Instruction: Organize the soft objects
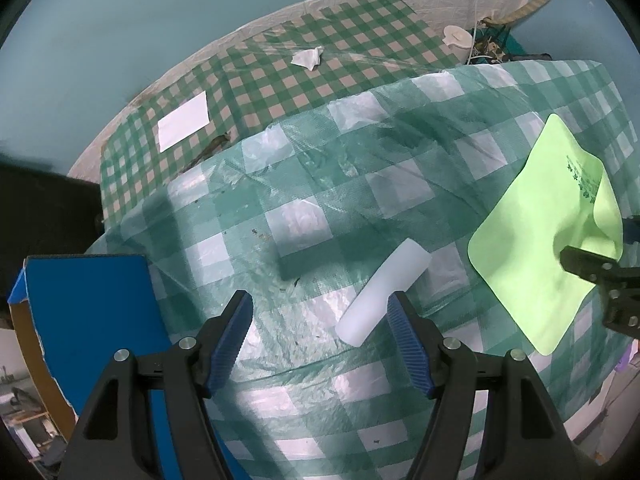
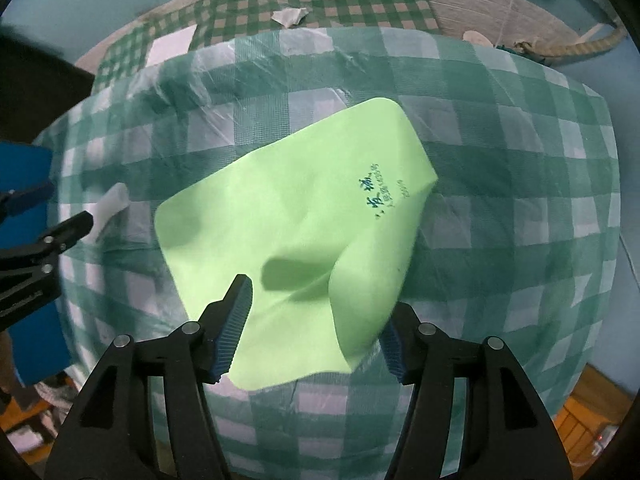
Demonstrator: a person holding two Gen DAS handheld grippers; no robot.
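A white foam roll (image 1: 384,292) lies on the green-checked plastic cover (image 1: 320,184). My left gripper (image 1: 320,304) hangs open just above it, with the roll's near end beside and partly under the right finger. A lime-green cloth (image 2: 288,208) with dark printed characters lies spread to the right of the roll. My right gripper (image 2: 320,300) stands open over the cloth's near corner. A raised fold of the cloth (image 2: 360,292) stands between the fingers and hides the right fingertip; the left pad (image 2: 236,320) is clear of it.
A blue cardboard box (image 1: 92,300) stands at the left edge of the covered table. Behind, a lower checked surface (image 1: 280,76) holds a white paper sheet (image 1: 184,120), a crumpled tissue (image 1: 308,58) and a white cup (image 1: 458,38). A rope (image 1: 536,0) hangs at the back right.
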